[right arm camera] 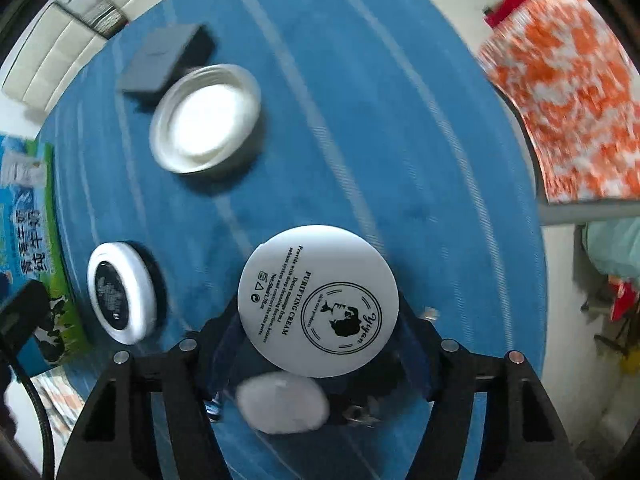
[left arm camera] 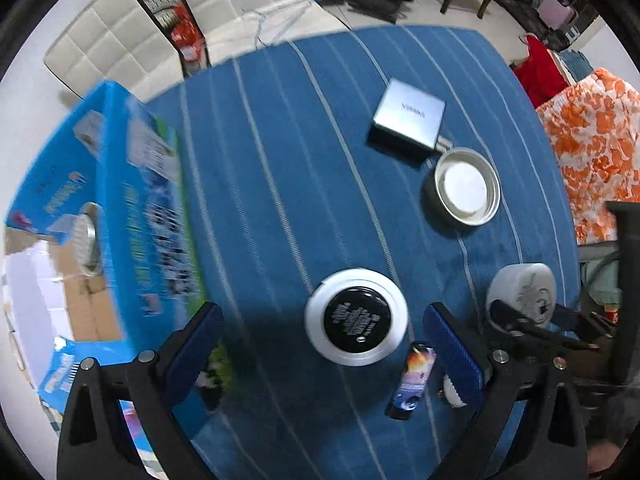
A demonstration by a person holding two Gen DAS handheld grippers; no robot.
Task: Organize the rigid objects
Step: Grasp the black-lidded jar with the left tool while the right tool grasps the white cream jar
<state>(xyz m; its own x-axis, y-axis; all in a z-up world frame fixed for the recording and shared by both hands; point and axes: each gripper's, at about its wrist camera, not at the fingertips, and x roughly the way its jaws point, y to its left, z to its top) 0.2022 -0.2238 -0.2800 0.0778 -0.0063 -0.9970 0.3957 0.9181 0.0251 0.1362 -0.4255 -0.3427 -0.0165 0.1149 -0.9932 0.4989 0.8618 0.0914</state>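
- Right gripper (right arm camera: 320,344) pinches the white cream jar (right arm camera: 318,300), lifted above the desk (right arm camera: 360,120): the carrying step, judged.
- Left gripper (left arm camera: 320,344) spread, empty, over the black-lidded jar (left arm camera: 356,317).
- Next: carry left to the blue carton (left arm camera: 120,184).
- Farther: metal lid (left arm camera: 467,187), grey box (left arm camera: 408,114); white chairs (left arm camera: 120,44) beyond the striped blue cloth.

White cream jar (right arm camera: 318,300) with black print, blue white-striped cloth (left arm camera: 280,160), grey box (left arm camera: 408,114)

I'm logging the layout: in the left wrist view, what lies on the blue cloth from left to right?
Blue carton → white jar with black label → small printed tube → silver box → open tin → white cream jar held in the right gripper.
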